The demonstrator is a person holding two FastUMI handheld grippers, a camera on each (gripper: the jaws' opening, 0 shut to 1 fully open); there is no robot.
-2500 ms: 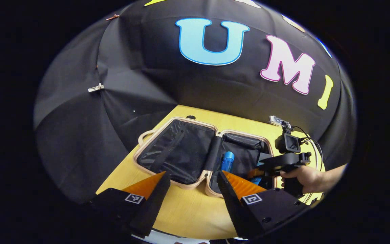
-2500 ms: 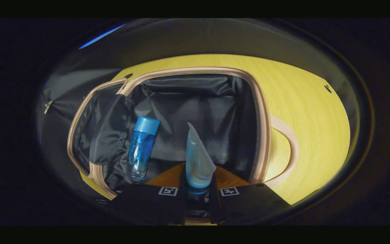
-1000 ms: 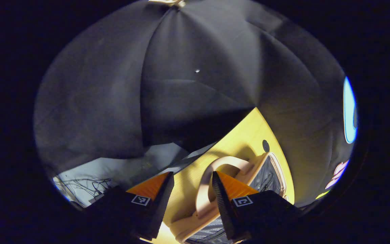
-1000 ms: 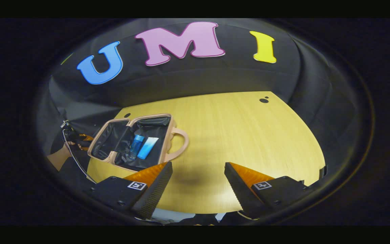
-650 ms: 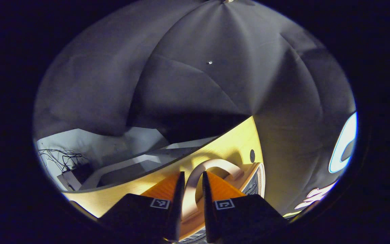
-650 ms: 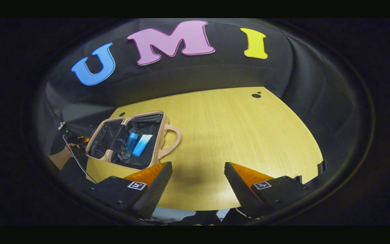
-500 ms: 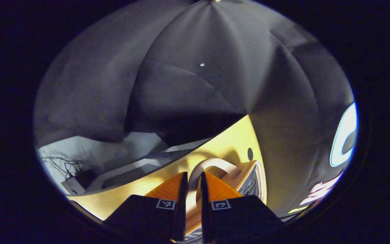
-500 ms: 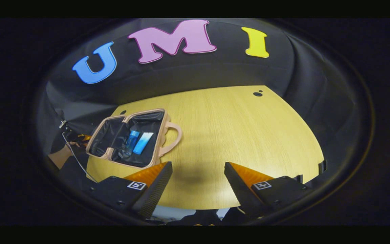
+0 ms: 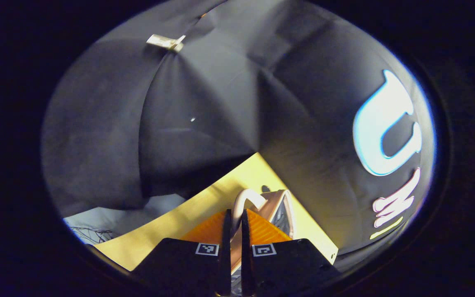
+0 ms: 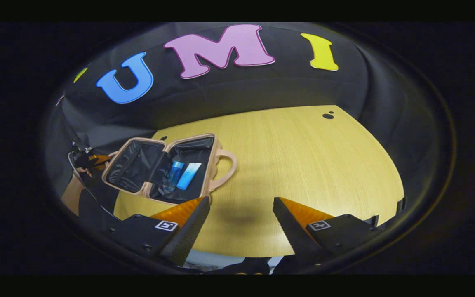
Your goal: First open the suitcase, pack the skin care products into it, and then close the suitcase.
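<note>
The beige suitcase (image 10: pixel 190 137) lies open on the yellow table (image 10: pixel 303 165), black lining up. A blue bottle (image 10: pixel 174 173) and a pale blue tube (image 10: pixel 189 176) lie side by side in its right half. In the left gripper view my left gripper (image 9: pixel 233 216) is shut on the beige loop handle (image 9: pixel 246 197) of the other half (image 9: pixel 282 206). The right gripper view shows that left gripper (image 10: pixel 98 159) and the hand (image 10: pixel 72 189) holding it at the suitcase's left end. My right gripper (image 10: pixel 241 206) hangs open above the table's near edge, right of the suitcase, with nothing between its fingers.
The suitcase's second handle (image 10: pixel 226 169) sticks out to the right over bare tabletop. A small cable hole (image 10: pixel 328 116) sits at the table's far right. Past the table edge in the left gripper view is pale floor with cables (image 9: pixel 93 233). A clip (image 9: pixel 165 41) pins the wall cloth.
My right gripper let go of the tube inside the suitcase and pulled back, open. My left gripper went to the left handle, shut on it, and has since turned with it.
</note>
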